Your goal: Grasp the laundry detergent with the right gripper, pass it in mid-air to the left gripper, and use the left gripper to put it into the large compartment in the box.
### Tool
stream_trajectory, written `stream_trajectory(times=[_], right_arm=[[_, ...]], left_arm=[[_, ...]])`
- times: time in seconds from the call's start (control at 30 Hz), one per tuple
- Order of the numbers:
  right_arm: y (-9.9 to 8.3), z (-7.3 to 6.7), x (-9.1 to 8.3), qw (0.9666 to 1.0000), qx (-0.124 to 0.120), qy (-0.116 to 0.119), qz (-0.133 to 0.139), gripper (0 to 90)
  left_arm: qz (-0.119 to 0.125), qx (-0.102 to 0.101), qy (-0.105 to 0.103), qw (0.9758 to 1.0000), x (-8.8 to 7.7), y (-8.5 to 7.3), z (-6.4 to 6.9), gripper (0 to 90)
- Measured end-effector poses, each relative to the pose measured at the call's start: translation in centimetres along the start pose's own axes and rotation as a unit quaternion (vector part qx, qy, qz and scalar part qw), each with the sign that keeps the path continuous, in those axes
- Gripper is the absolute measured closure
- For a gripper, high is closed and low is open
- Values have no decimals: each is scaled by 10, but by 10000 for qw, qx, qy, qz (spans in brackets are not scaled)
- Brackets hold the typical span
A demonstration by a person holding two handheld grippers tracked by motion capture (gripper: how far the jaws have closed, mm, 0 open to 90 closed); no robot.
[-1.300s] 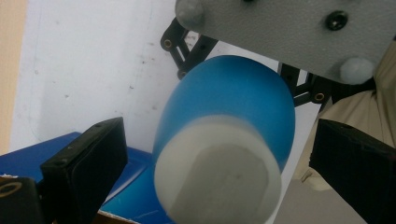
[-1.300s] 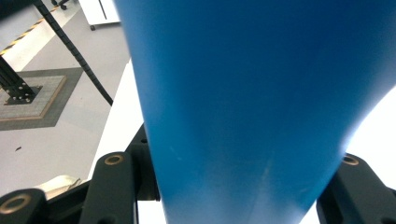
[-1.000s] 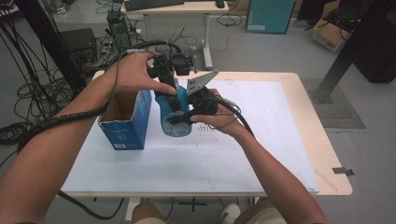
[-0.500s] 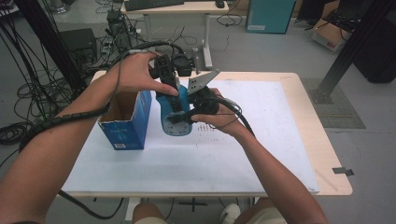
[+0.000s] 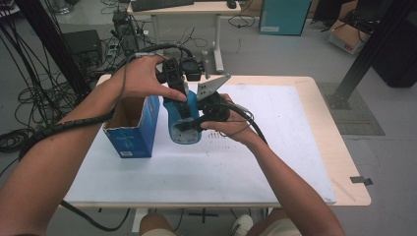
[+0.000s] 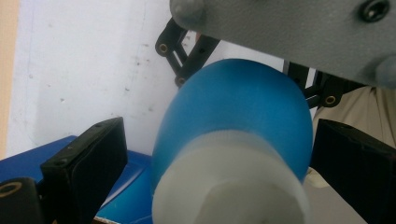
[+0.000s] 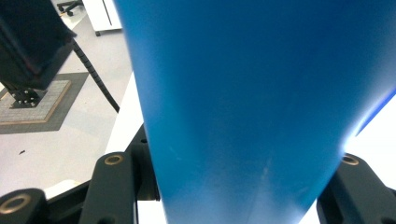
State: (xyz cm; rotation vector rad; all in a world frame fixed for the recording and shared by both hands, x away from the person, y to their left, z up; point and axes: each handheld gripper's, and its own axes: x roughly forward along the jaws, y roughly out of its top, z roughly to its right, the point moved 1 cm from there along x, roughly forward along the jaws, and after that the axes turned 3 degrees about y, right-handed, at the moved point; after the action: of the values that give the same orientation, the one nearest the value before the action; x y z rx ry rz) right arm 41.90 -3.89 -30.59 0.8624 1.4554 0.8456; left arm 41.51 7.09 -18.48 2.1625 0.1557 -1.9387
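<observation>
Two grippers on one thing here, so we've got a slightly fiddly moment. Our right gripper [image 5: 194,124] is clamped on the body of the blue plastic bottle with a white cap [image 5: 183,120], jaws snug on both sides of it in the right gripper view, holding it just off the white-covered table [image 5: 275,147]. Our left gripper [image 5: 178,91] sits right above that, over the bottle's top, and in the left gripper view its black jaws stand apart on either side of the white cap [image 6: 229,186] without pressing on it, so open. The open blue cardboard box [image 5: 132,125] is just beside the left gripper, on its outer side.

What could go wrong, as we see it: the bottle is smooth and tapered, so if the left jaws close off-centre on the cap, the bottle could twist or slide out of the right grip. Also the two grippers are nearly touching, so any tilt could knock them together or bump the box.
</observation>
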Motion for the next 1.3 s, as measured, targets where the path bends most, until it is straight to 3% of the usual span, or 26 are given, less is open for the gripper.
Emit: stream_trajectory(times=[0.83,0.93,1.3], right_arm=[[0,2,-3,9999,-29,-95,48,439],[0,2,-5,9999,-33,-106,45,439],[0,2,-6,9999,-69,-131,65,439]], left_arm=[[-23,48,24,10000,-3,4,1,44],[-22,101,122,9999,-4,5,2,46],[-25,110,77,9999,-6,5,2,44]])
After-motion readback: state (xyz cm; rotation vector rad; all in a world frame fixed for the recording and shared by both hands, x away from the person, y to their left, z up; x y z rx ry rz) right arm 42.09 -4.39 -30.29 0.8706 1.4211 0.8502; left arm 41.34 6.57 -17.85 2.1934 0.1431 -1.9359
